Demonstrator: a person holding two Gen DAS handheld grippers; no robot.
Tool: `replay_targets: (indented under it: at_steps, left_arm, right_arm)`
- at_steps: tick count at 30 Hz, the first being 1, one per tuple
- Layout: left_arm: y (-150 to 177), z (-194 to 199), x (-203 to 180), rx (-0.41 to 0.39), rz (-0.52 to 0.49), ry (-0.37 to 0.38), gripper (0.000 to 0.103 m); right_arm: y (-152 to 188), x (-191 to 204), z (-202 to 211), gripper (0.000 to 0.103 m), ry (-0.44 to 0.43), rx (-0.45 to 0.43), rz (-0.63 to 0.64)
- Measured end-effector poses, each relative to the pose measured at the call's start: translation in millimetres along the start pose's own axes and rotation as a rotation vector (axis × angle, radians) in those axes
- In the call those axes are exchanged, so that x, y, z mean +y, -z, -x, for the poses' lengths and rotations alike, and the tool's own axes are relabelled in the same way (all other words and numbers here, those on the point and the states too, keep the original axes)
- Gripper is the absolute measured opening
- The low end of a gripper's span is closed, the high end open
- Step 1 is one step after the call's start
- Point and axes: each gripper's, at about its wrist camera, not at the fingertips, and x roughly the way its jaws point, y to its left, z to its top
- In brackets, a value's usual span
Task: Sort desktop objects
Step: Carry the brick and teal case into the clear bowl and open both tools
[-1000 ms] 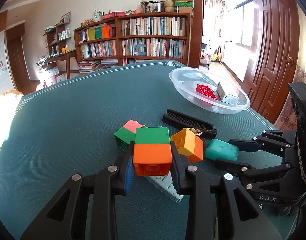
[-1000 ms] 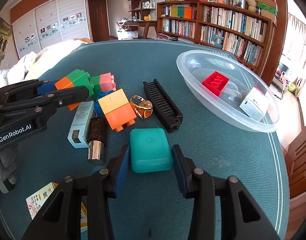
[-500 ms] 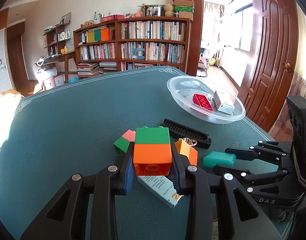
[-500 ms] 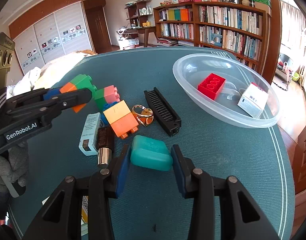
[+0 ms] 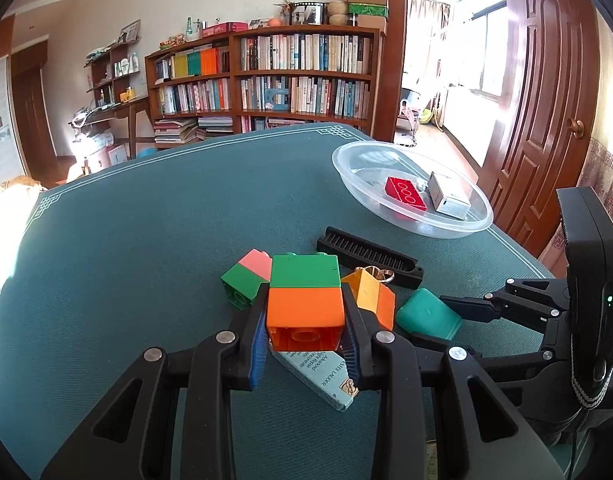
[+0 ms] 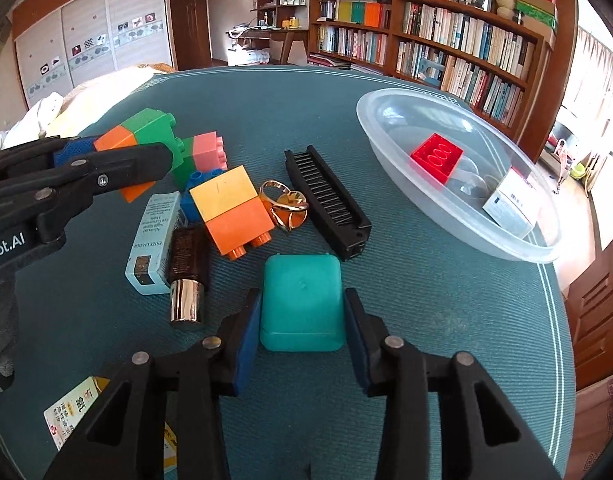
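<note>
Counts on the table:
- Two-colour toy blocks: 3 – green/orange block [image 6: 140, 132], green/pink block [image 6: 202, 154], yellow/orange block [image 6: 234, 210].
- Blue brick [image 6: 194, 196]: 1, partly hidden.
- Red brick [image 6: 436, 158]: 1.
- Clear bowl [image 6: 390, 120]: 1.
- White boxes: 1 [image 6: 514, 202].
- Black comb [image 6: 326, 204]: 1.
- Gold ring [image 6: 286, 206]: 1.
- Teal case [image 6: 302, 304]: 1.
- Pale blue carton [image 6: 154, 240]: 1.
- Brown tube [image 6: 186, 268]: 1.
- Printed packets: 1 [image 6: 72, 408].
</note>
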Motion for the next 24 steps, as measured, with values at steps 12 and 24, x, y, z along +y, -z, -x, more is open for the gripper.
replay_targets:
  at_steps: [12,24]
  left_arm:
    - [-18.8,1.6,-7.4,0.0,-0.023,0.029,0.034]
    - [-60.1,-13.5,-43.2,-0.037,-0.061,0.123,0.034]
  right_arm:
    - [-18.5,-31.6,47.6,0.043,-0.015,-0.118,-0.121]
    - [-58.0,-90.6,54.7,0.043,0.059,-0.206,-0.258]
